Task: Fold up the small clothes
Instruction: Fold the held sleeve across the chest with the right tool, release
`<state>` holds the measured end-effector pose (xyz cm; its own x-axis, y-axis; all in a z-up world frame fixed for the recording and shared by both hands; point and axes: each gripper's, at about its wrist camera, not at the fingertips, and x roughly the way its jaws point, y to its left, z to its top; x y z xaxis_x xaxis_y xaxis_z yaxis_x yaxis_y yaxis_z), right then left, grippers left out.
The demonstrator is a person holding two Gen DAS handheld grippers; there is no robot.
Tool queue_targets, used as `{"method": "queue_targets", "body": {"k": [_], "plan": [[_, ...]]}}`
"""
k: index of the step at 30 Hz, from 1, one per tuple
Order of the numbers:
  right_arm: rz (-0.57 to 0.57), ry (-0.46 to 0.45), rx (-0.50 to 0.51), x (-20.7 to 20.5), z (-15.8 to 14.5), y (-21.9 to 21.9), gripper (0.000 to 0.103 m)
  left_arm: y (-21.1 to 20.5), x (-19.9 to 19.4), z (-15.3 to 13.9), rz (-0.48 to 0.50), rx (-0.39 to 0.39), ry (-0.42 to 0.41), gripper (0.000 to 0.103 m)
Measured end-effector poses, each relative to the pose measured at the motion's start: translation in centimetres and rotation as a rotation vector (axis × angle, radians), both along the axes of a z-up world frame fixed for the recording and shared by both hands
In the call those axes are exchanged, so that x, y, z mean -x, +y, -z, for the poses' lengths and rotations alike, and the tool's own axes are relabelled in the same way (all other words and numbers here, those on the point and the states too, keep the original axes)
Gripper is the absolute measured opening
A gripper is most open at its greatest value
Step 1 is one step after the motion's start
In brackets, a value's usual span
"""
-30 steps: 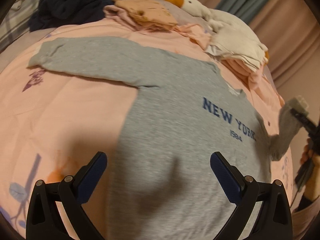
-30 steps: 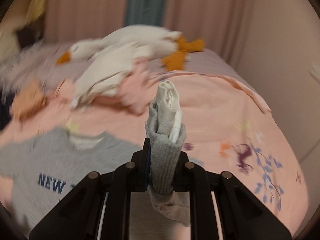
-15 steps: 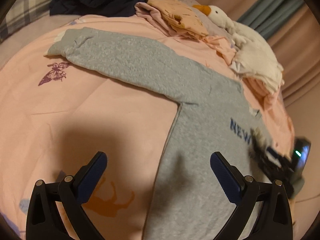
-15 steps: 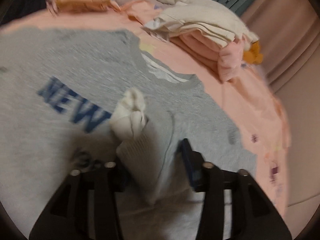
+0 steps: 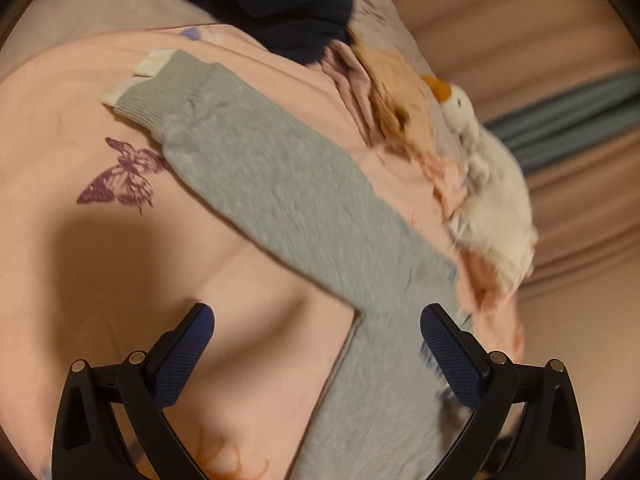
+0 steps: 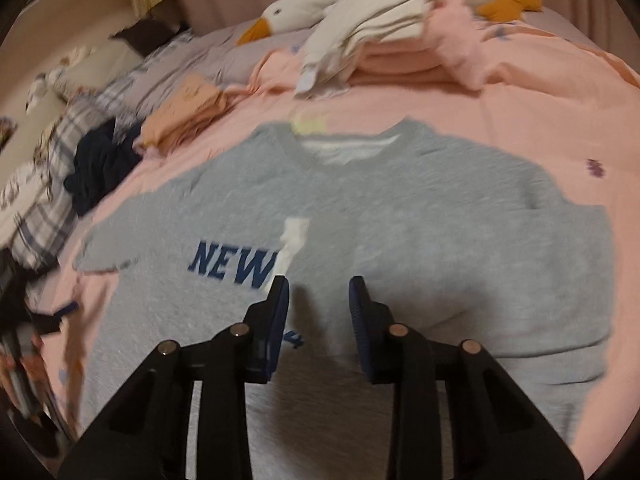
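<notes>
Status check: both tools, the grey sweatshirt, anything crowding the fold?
Left tool open, empty. Right tool has just been closing, nothing gripped. Grey sweatshirt flat, right sleeve folded over chest, left sleeve still out. Nothing on it; folded stacks behind collar.

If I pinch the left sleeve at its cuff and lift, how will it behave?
Probably floppy: the grey sleeve lies limp on the pink bedspread. Its ribbed cuff looks thick, so likely grippy. The sweatshirt may drag along.
</notes>
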<state>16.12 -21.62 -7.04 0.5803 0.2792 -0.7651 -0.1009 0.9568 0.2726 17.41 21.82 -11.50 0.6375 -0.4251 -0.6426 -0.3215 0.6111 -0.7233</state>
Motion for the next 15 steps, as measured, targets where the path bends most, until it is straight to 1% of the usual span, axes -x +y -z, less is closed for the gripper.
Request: {"method": "queue_targets", "body": {"k": [2,3,6,8,10,11,13,15], "plan": [[-0.016,0.018,0.069,-0.6,1.5,1.7,0.032,1.4,-0.4,0.6,-0.044,0.082,-0.012,0.102],[-0.018,0.014,0.08,-0.8,1.8,1.8,0.033,2.2,-0.6,0.9,-0.072,0.121,-0.023,0.102],[-0.008,0.019,0.075,-1.1,1.0,2.2,0.033,4.1,-1.4,1.8,-0.139,0.203,-0.05,0.102],[-0.012,-0.01,0.041,-0.8,-0.1,2.1,0.033,5.1,-2.1,2.6,-0.17,0.261,-0.061,0.102],[-0.015,-0.044,0.008,-0.2,-1.3,1.7,0.033,6.2,-2.8,3.4,-0.216,0.276,-0.057,0.102],[-0.019,-0.06,-0.005,0.2,-1.8,1.7,0.033,6.9,-3.3,3.6,-0.249,0.28,-0.065,0.102],[-0.023,-0.083,-0.017,0.7,-2.5,1.8,0.033,8.0,-3.7,3.5,-0.276,0.297,-0.087,0.102],[-0.027,-0.1,-0.023,1.1,-2.9,1.9,0.034,8.8,-4.6,3.3,-0.304,0.271,-0.088,0.102]]}}
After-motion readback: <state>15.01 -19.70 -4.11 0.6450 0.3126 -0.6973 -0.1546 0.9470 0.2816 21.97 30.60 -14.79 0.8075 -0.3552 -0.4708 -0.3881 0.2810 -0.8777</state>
